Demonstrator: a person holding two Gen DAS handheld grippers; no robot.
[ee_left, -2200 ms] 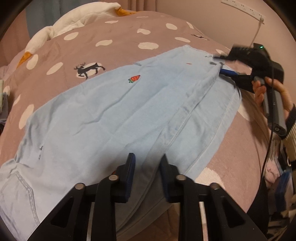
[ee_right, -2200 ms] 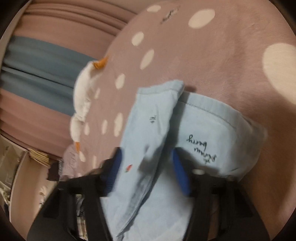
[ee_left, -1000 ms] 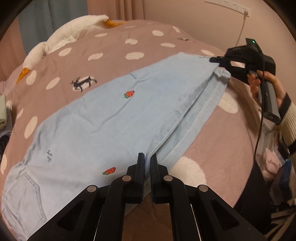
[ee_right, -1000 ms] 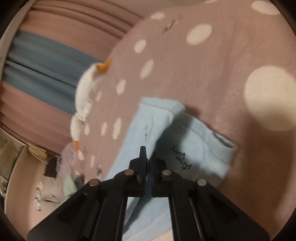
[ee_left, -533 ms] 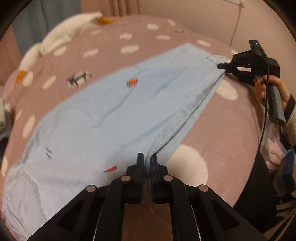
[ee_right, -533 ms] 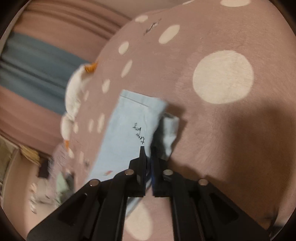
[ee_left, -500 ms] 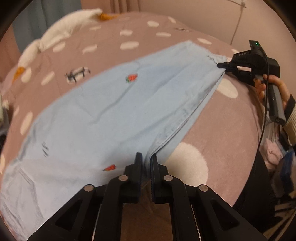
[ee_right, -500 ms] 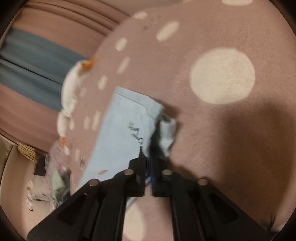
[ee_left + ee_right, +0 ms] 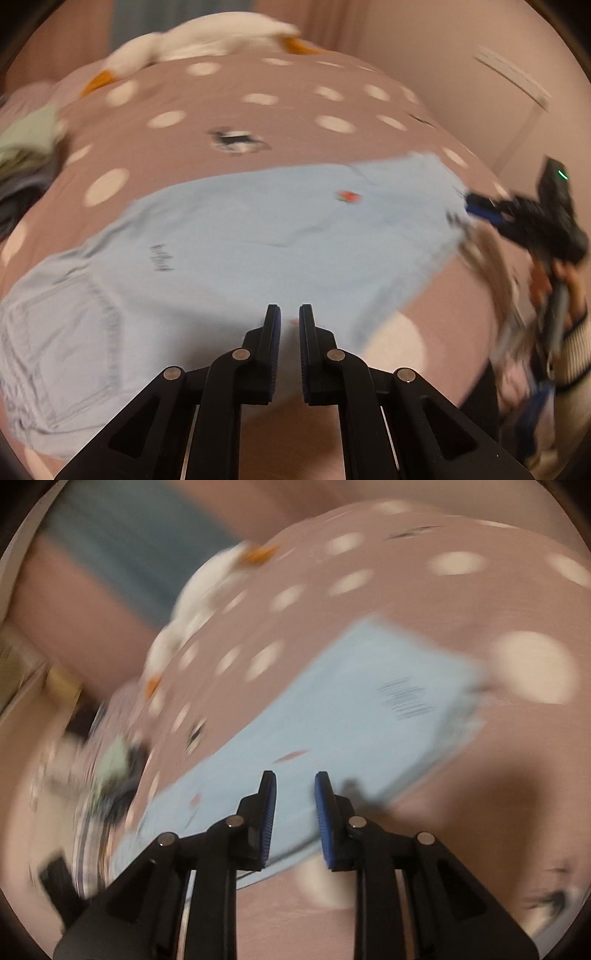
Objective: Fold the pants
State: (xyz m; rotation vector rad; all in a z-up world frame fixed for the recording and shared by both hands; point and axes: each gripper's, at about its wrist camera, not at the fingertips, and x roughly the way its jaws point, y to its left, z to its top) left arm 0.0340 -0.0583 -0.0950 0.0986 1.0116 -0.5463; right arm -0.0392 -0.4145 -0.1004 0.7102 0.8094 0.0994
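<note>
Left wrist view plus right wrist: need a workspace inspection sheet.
Surface: pink dotted bedspread, blurred.
Job's things: light blue pants lie flat on it.
Clutter: white plush toy; clothes pile at the left edge.
Grippers: left gripper shut, hold on fabric unclear; right gripper has just been opening, fingers apart, pressing nothing, pants beyond them.
Cables: nothing seen.
Surroundings: wall, power strip, curtains.

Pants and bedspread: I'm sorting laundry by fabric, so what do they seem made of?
Pants: likely light-washed denim or cotton; pale blue, matte, stitched patch pocket, small embroidered motifs. Bedspread: looks like soft plush or fleece, matte dusty pink with cream dots. Blur leaves both uncertain.
</note>
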